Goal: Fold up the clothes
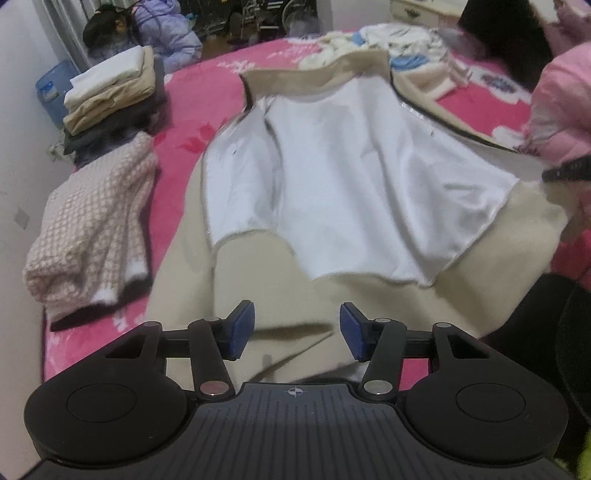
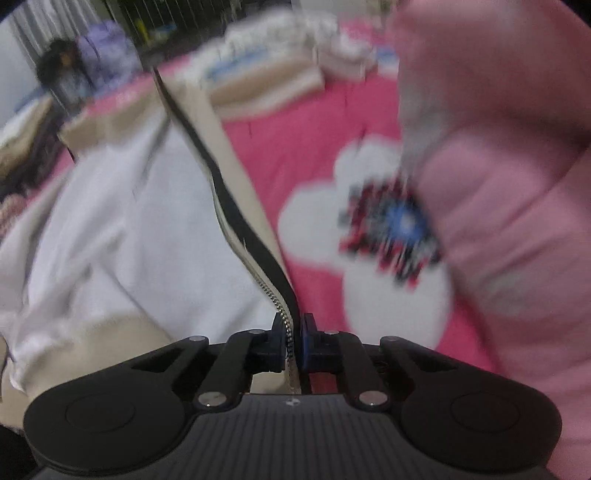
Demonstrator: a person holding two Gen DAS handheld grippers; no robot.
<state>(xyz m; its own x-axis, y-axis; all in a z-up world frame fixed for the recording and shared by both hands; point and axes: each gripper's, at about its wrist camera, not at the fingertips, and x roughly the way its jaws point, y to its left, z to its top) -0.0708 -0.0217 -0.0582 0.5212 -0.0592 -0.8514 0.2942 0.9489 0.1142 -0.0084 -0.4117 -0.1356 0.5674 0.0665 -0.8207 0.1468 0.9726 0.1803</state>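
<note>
A beige jacket (image 1: pixel 255 291) with a white lining (image 1: pixel 343 177) lies spread open on the pink bed. My left gripper (image 1: pixel 297 330) hovers open over its near beige hem, with nothing between the blue pads. In the right wrist view my right gripper (image 2: pixel 294 341) is shut on the jacket's zipper edge (image 2: pixel 236 214), a dark strip with metal teeth running away along the lining (image 2: pixel 122 229). The right gripper's tip (image 1: pixel 565 171) shows at the right edge of the left wrist view, at the jacket's front edge.
A pink checked folded garment (image 1: pixel 88 229) and a stack of folded clothes (image 1: pixel 114 96) lie at the left of the pink floral bedspread (image 2: pixel 317 147). Unfolded white clothes (image 1: pixel 391 40) are heaped at the far end. A pink padded sleeve (image 2: pixel 498 166) fills the right. A person sits on the floor (image 1: pixel 162 29) beyond.
</note>
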